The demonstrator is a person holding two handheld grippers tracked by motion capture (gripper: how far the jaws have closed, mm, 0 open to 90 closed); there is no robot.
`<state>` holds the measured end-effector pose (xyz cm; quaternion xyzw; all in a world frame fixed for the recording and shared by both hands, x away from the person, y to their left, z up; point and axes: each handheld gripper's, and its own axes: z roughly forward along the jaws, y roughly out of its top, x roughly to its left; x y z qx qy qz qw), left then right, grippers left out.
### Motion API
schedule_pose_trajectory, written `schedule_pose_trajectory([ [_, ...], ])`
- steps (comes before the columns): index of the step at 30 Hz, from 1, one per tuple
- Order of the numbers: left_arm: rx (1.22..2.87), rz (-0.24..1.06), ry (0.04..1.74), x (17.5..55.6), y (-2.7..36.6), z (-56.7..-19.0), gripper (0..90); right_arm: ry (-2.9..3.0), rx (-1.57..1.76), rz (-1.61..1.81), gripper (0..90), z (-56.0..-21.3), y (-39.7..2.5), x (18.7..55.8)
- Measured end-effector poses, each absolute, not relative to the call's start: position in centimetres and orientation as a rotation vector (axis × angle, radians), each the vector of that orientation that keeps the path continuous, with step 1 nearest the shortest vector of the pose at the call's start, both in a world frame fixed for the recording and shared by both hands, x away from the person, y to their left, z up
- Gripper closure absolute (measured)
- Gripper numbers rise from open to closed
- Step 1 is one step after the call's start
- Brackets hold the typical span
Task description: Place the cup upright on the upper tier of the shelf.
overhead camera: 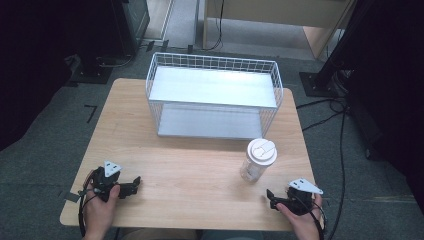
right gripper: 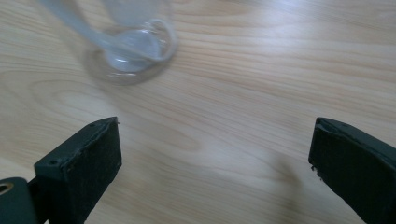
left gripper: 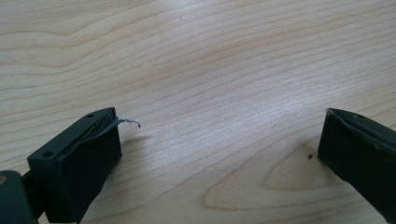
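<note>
Near the right gripper (overhead camera: 270,197), the cup (overhead camera: 258,162) stands upright, lid up

A white wire basket shelf (overhead camera: 214,95) with two tiers is set at the far middle of the wooden desk (overhead camera: 165,155). Black cables (overhead camera: 336,107) are seen on the grey floor (overhead camera: 55,125) beside it.

Your right gripper (overhead camera: 271,196): jaws wide, bare table (overhead camera: 190,170) ahead, clear cup (overhead camera: 257,160) standing just far-left of it. Wire rack (overhead camera: 215,95) blocks far middle. Left near half open; your left gripper (overhead camera: 135,184) unobstructed.
</note>
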<state>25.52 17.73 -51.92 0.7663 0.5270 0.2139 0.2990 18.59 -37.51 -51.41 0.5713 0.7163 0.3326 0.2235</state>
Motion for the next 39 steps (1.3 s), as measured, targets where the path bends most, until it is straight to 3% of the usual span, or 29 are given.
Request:
schedule_pose_trajectory([
  [32,2.035,0.567,1.400,25.5,17.7,-51.9,0.0,1.950,1.431,1.115,2.6,-48.9,-30.7,21.9],
  [39,2.036,0.567,1.400,25.5,17.7,-51.9,0.0,1.843,1.438,1.157,9.1,-48.4,-30.4,22.2],
])
